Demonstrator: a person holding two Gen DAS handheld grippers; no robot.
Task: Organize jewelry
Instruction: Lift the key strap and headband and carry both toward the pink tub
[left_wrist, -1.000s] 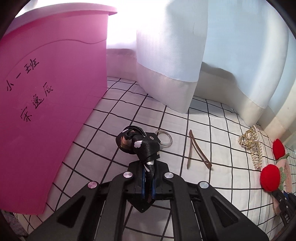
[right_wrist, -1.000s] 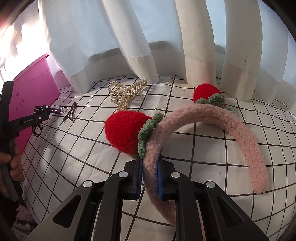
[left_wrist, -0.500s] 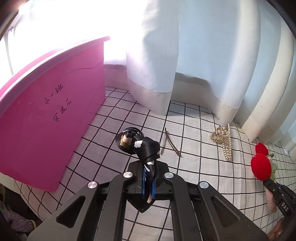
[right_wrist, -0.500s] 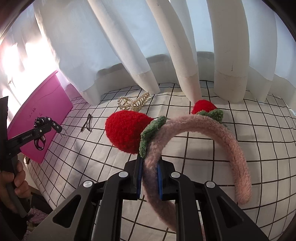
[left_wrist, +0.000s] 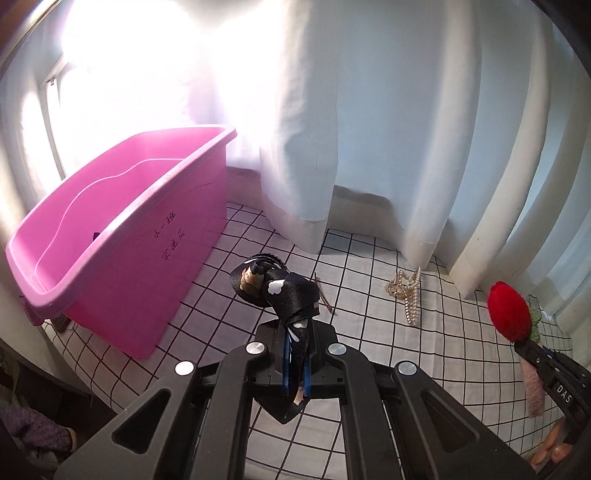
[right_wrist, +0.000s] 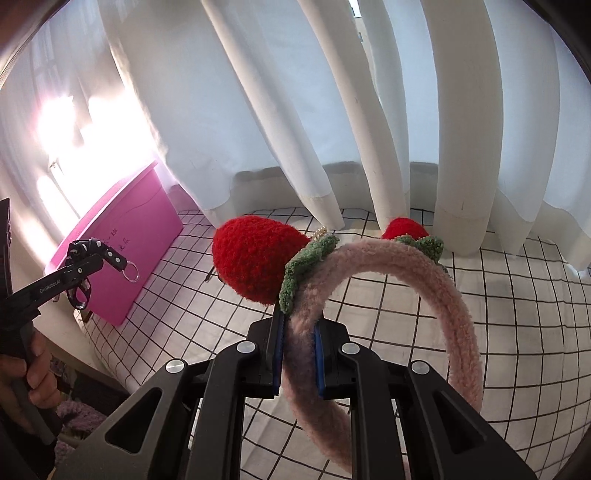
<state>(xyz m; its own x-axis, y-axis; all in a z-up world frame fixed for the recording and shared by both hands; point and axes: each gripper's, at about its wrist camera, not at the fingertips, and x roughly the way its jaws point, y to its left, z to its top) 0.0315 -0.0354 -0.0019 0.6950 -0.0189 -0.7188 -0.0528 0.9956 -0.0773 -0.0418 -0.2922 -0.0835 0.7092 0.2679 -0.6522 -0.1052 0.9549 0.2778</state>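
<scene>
Right now both grippers are clamped on something and held above the checked cloth (left_wrist: 373, 266). Left gripper (left_wrist: 295, 363) is closed on a black ribbon charm (left_wrist: 280, 291) with white marks — from the right wrist view a small metal ring (right_wrist: 132, 275) dangles off it. It hangs near the long side of the pink bin (left_wrist: 122, 236), which sits at the far left of the cloth and has handwriting on its wall. Right gripper (right_wrist: 298, 356) pinches a fluffy pink headband (right_wrist: 424, 273) with two red strawberries (right_wrist: 255, 258) and green leaves; the band arcs up and off to the right, clear of the cloth. On the cloth, near the white curtain (left_wrist: 332, 129), lie a pearl claw clip (left_wrist: 406, 295) and a thin brown hair pin (left_wrist: 325, 299), mostly hidden behind the charm. A hand (right_wrist: 26, 373) grips the left handle.
</scene>
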